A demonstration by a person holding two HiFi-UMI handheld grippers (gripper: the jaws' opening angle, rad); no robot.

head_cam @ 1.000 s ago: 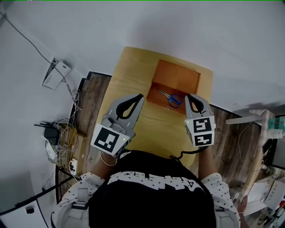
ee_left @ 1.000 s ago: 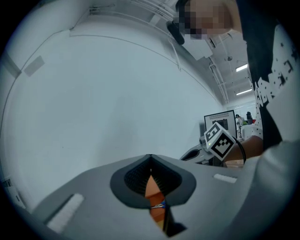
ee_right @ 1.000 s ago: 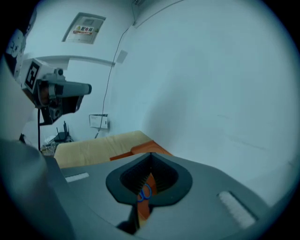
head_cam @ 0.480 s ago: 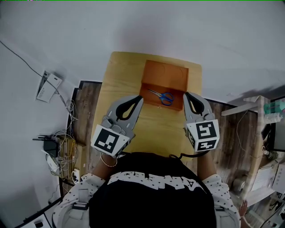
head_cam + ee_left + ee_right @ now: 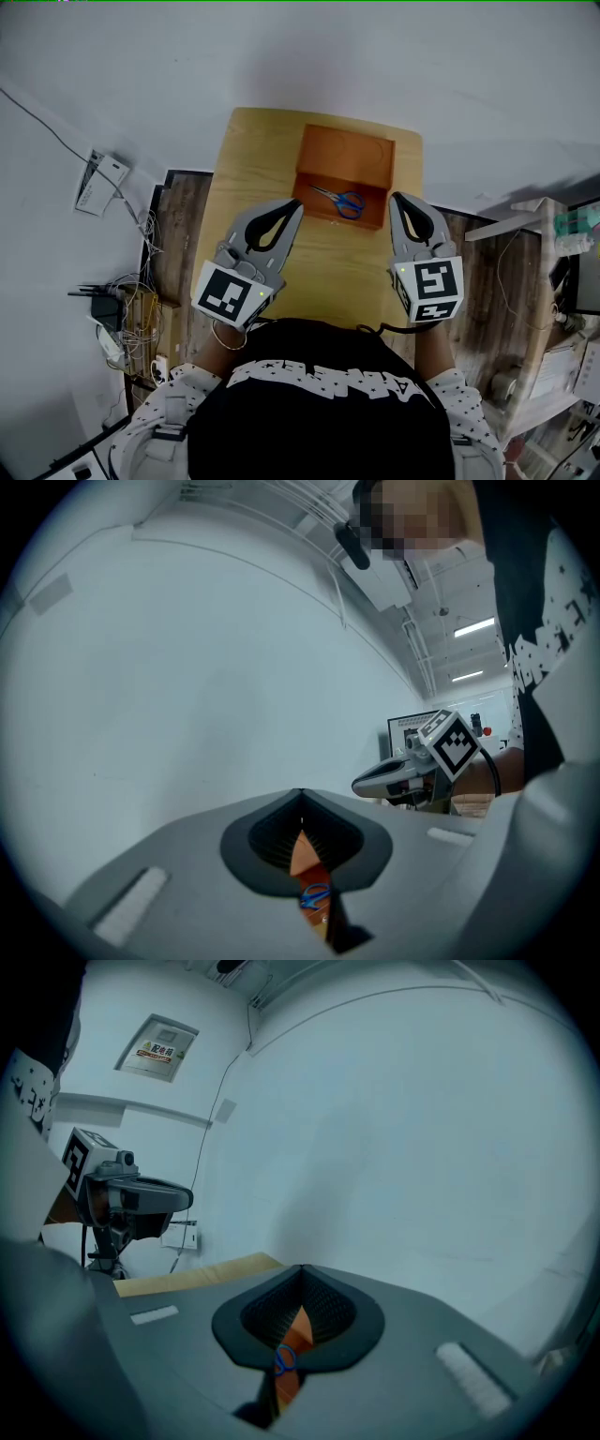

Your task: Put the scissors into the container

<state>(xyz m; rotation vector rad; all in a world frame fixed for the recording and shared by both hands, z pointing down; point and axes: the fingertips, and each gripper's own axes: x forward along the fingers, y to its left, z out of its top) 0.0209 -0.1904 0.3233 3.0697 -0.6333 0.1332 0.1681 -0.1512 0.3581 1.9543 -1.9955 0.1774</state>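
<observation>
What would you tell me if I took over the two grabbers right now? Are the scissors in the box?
Left gripper: shut, empty, held over the near part of the wooden table.
Right gripper: shut, empty, beside the container's near right corner.
Scissors: lying flat inside the orange container, by its near wall, blue handles to the right.
Done: the scissors are in the container and neither gripper touches them.
Left: it looks like nothing more for this job. Just keep both grippers clear of the container.
</observation>
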